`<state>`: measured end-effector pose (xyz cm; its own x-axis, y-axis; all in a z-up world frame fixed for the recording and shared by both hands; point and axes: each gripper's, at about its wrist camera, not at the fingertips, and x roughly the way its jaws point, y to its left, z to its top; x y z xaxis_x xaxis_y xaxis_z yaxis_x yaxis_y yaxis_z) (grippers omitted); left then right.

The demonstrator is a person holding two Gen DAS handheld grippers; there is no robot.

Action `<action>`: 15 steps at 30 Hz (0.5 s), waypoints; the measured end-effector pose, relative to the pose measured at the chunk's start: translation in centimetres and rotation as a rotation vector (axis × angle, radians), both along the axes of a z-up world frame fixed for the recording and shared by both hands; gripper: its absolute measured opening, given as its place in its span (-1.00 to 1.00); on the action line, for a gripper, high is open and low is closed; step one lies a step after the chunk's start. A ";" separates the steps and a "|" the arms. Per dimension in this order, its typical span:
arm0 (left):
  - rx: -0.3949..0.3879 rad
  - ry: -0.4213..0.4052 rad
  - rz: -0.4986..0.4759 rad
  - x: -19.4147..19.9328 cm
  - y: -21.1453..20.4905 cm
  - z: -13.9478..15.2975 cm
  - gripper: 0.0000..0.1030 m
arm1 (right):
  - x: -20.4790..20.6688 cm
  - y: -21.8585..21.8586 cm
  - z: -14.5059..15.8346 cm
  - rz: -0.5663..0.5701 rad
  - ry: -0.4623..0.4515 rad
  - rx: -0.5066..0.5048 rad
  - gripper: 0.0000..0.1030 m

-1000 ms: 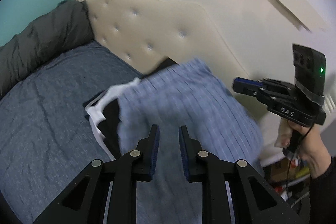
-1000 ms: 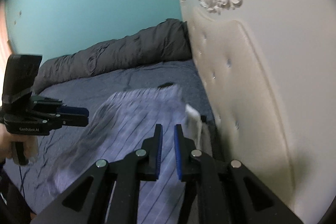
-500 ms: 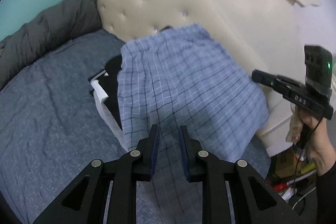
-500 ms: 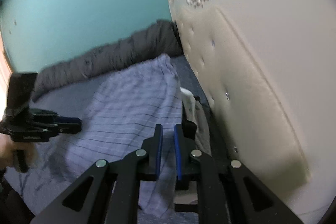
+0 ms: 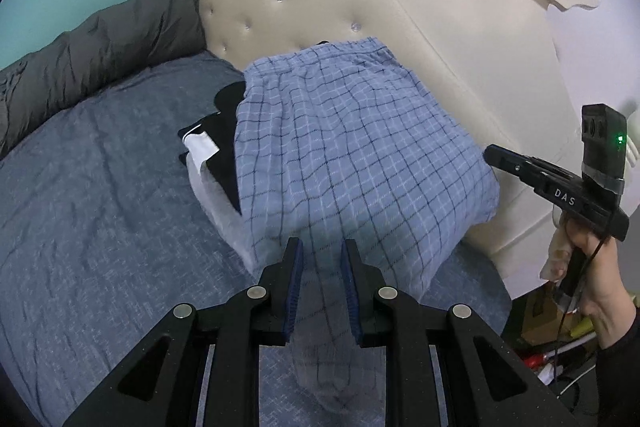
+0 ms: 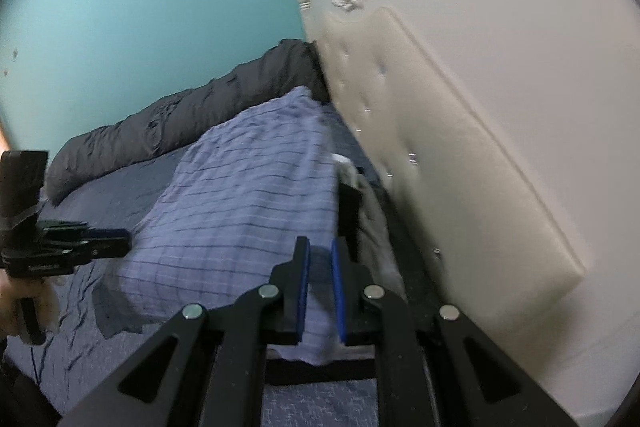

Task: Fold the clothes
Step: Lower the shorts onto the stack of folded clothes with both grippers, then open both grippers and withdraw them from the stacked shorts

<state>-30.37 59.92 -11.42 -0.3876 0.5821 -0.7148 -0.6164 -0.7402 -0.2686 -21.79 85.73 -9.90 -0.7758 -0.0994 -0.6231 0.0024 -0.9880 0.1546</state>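
Note:
A blue checked garment (image 5: pixel 352 155) lies spread over a pile of clothes next to the headboard; it also shows in the right wrist view (image 6: pixel 248 203). A black and white garment (image 5: pixel 216 155) sticks out from under its left side. My left gripper (image 5: pixel 320 267) is shut on the near edge of the checked garment. My right gripper (image 6: pixel 319 267) is shut on another edge of it near the headboard; it shows from the side in the left wrist view (image 5: pixel 496 155).
The cream tufted headboard (image 5: pixel 304 3) stands right behind the pile. A dark grey duvet (image 5: pixel 100 51) lies rolled along the teal wall. The blue bedsheet (image 5: pixel 88 227) stretches to the left. Clutter lies on the floor (image 5: pixel 560 347) beside the bed.
The checked garment has come down from mid-air and now lies spread flat over the clothes pile. Both grippers have moved back toward the bed's near side with it.

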 end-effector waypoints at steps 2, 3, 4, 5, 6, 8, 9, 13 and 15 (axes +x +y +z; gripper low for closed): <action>0.002 0.007 0.006 0.5 -0.6 0.2 -0.58 | 0.6 0.4 0.2 -0.022 0.008 -0.017 -0.80; 0.003 0.011 0.009 0.8 -0.9 0.3 -0.58 | 1.0 0.4 0.4 -0.032 0.015 -0.023 -0.80; 0.006 0.015 0.011 1.0 -1.3 0.5 -0.58 | 1.4 0.4 0.6 -0.038 0.021 -0.026 -0.80; 0.010 0.019 0.013 1.3 -1.7 0.8 -0.58 | 1.8 0.2 0.8 -0.042 0.028 -0.032 -0.80; 0.013 0.025 0.014 1.6 -2.1 1.0 -0.58 | 2.2 -0.1 1.0 -0.045 0.035 -0.036 -0.80; 0.020 0.035 0.014 2.3 -2.8 1.5 -0.58 | 2.9 -0.8 1.5 -0.049 0.044 -0.042 -0.80; 0.024 0.040 0.015 2.7 -3.1 1.8 -0.58 | 3.2 -1.2 1.7 -0.051 0.049 -0.045 -0.80; 0.033 0.062 0.019 4.0 -4.5 3.1 -0.58 | 4.7 -3.1 3.0 -0.053 0.074 -0.056 -0.80; 0.035 0.071 0.022 4.7 -5.2 3.7 -0.57 | 5.6 -4.1 3.8 -0.052 0.087 -0.072 -0.80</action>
